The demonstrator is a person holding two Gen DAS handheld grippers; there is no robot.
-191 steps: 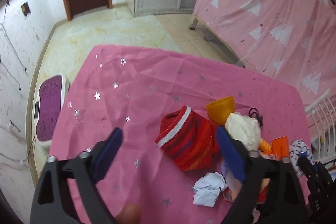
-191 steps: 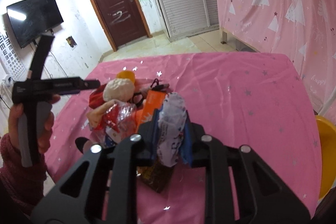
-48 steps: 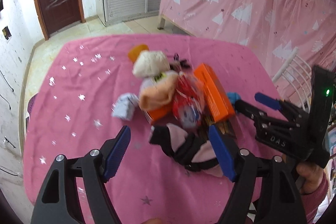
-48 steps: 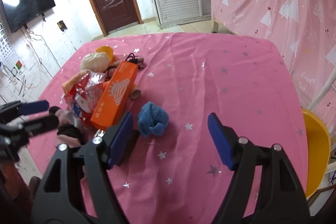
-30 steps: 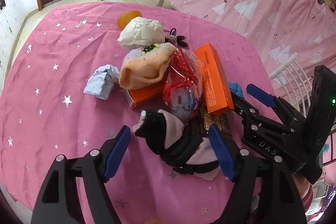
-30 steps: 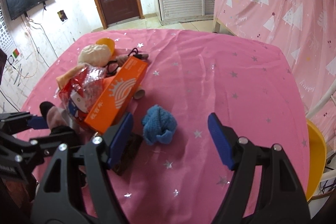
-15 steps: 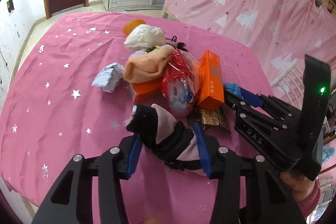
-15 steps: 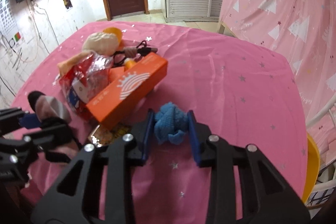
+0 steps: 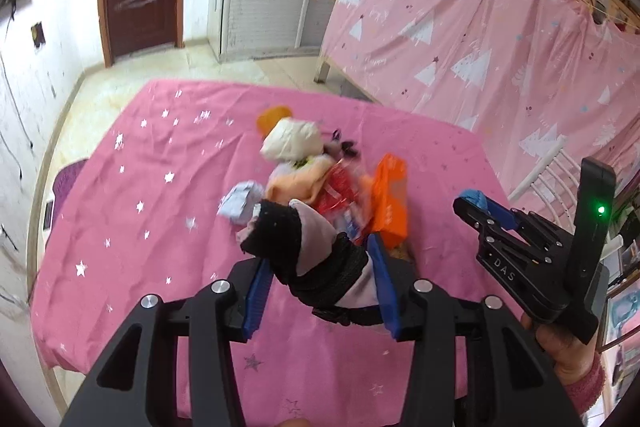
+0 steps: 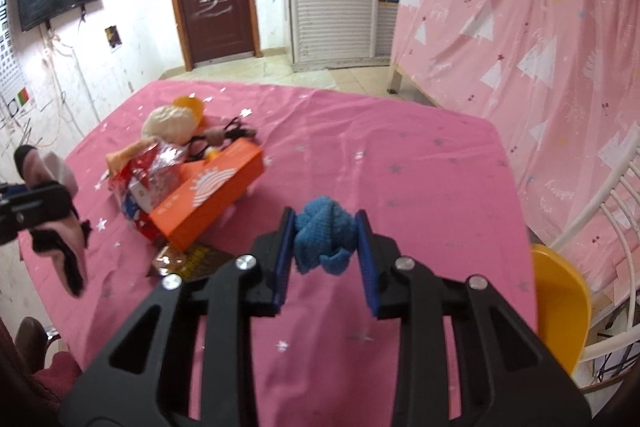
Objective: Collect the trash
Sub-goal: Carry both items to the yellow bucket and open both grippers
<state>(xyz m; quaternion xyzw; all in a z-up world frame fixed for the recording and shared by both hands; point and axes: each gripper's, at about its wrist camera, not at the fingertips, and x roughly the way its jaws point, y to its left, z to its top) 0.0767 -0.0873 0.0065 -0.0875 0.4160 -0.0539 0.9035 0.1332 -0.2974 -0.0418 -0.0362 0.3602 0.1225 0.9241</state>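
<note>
My left gripper is shut on a black and pink sock and holds it above the pink tablecloth. The sock also shows in the right wrist view. My right gripper is shut on a blue knitted cloth, lifted off the table; it shows in the left wrist view too. A pile stays on the table: an orange box, a red foil bag, a white bundle, a crumpled paper.
A brown wrapper lies by the orange box. A yellow chair with a white rail back stands right of the table. A pink curtain hangs behind. A purple scale lies on the floor, left.
Both grippers shut on their items about half a second ago and have lifted them off the table. The view has risen and pulled back from the pile.
</note>
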